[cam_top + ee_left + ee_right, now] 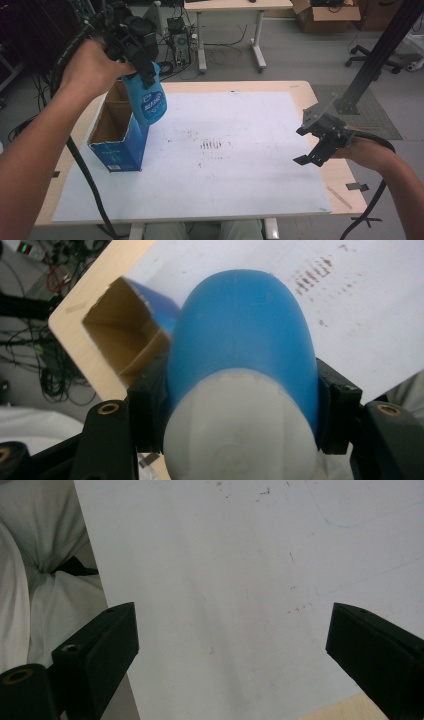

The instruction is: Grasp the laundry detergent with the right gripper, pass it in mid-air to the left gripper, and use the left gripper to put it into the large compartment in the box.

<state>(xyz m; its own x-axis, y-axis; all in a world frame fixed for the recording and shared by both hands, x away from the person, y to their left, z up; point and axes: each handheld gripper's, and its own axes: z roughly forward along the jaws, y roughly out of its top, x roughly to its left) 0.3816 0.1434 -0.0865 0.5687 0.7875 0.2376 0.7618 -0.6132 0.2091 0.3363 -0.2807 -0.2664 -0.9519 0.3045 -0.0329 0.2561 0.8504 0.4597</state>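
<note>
Blue plastic bottle (149, 102), rounded and smooth, clamped in left gripper (142, 67); right gripper (312, 155) gapes empty.

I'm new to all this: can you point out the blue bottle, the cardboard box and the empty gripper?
blue bottle (150, 102): high view, on its label.
cardboard box (120, 150): high view, on its blue side wall.
right gripper (312, 152): high view, between its open jaws.

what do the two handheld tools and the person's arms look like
Both tools are black and two-jawed. The left tool trails a ribbed black cable. The right tool carries a grey three-cornered plate and a smooth black cable. Both forearms are bare, no sleeves visible.
</note>
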